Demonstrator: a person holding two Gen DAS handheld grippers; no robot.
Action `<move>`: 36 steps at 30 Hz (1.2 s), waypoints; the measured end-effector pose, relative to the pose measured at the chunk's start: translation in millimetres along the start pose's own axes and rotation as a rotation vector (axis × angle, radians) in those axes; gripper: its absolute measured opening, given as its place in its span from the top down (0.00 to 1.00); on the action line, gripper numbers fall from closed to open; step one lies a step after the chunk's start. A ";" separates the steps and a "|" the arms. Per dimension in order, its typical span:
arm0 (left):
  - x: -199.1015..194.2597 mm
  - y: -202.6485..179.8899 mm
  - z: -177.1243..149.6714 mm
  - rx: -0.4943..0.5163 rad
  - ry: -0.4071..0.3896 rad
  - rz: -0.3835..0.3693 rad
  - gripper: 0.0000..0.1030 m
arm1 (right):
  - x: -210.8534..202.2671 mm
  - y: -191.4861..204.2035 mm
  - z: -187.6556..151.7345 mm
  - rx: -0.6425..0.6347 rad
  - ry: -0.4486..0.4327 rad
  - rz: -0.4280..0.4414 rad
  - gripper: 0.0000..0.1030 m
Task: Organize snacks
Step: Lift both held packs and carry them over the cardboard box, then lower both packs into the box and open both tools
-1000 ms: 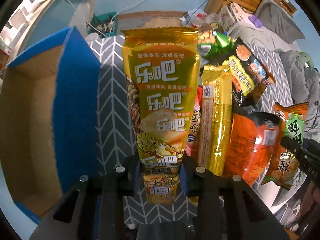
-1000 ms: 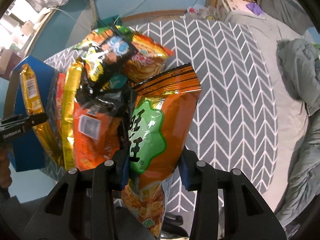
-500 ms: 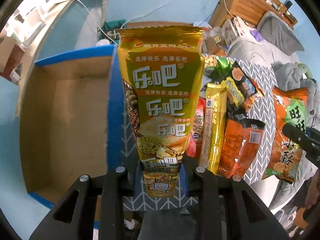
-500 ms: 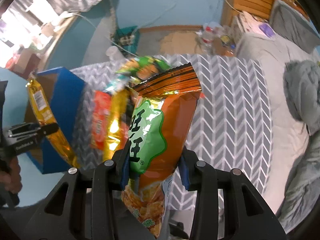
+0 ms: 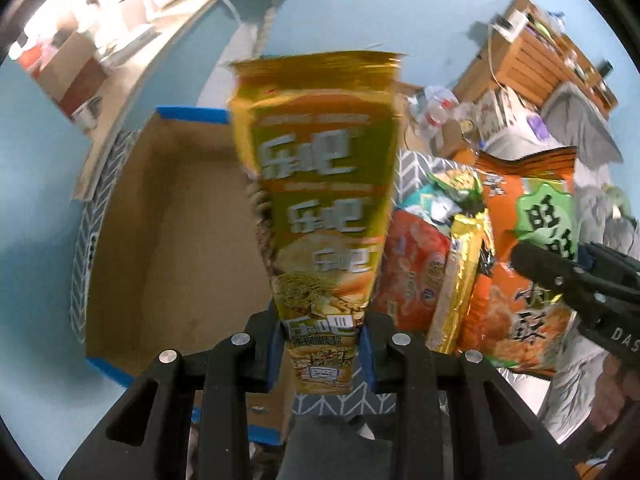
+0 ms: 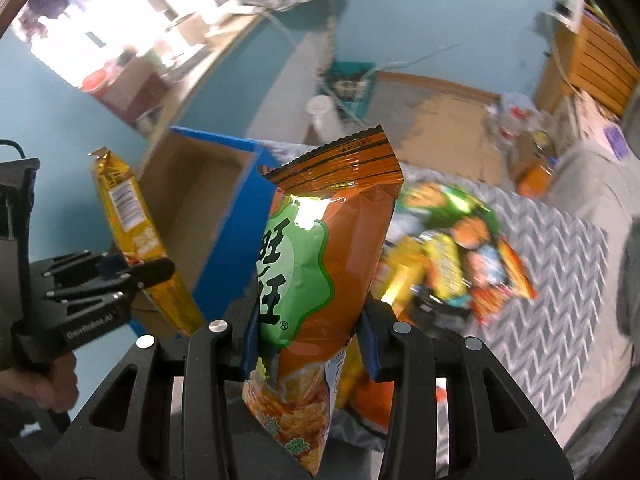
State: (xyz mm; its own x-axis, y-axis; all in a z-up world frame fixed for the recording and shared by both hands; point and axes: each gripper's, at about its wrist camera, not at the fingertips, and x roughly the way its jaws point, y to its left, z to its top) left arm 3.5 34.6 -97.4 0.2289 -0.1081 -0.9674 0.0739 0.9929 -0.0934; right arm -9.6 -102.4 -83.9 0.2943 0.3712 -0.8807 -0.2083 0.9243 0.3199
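My left gripper (image 5: 322, 354) is shut on a tall gold snack bag (image 5: 320, 208) and holds it upright over the right edge of an open cardboard box with blue sides (image 5: 180, 232). My right gripper (image 6: 308, 344) is shut on an orange snack bag with a green label (image 6: 320, 264), held in the air just right of the box (image 6: 236, 224). The gold bag (image 6: 128, 216) and left gripper (image 6: 120, 274) show at the left of the right wrist view. The orange bag (image 5: 536, 240) and right gripper (image 5: 560, 272) show at the right of the left wrist view.
A pile of snack bags (image 5: 436, 256) lies on the grey chevron cloth (image 6: 560, 280) right of the box, also in the right wrist view (image 6: 456, 256). Grey bedding (image 5: 580, 128) and a wooden shelf (image 5: 532, 56) stand behind. The box inside looks bare.
Both grippers have lifted and swung left toward the box with their bags. The box now fills more of both views and the pile has dropped back to the right.
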 end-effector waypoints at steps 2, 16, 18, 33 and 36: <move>-2.9 11.9 0.6 -0.040 0.003 -0.020 0.69 | 7.6 15.0 7.5 -0.029 0.009 0.021 0.62; -24.2 78.6 -3.1 -0.255 0.031 -0.084 0.70 | 46.8 98.7 43.5 -0.182 0.070 0.102 0.62; -27.8 86.9 -1.8 -0.270 0.033 -0.084 0.70 | 50.1 105.6 45.8 -0.189 0.075 0.110 0.62; 16.3 142.5 5.4 -0.275 0.092 0.017 0.70 | 106.8 147.2 67.3 -0.183 0.148 0.146 0.62; 27.7 147.9 6.7 -0.268 0.106 0.035 0.70 | 121.4 149.8 68.5 -0.181 0.167 0.146 0.62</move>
State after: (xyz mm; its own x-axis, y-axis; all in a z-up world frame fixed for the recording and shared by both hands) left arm 27.2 178.1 -136.4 0.1228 -0.0819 -0.9891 -0.1949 0.9752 -0.1049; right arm 58.9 87.2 -119.0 0.0948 0.4652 -0.8801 -0.4044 0.8258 0.3930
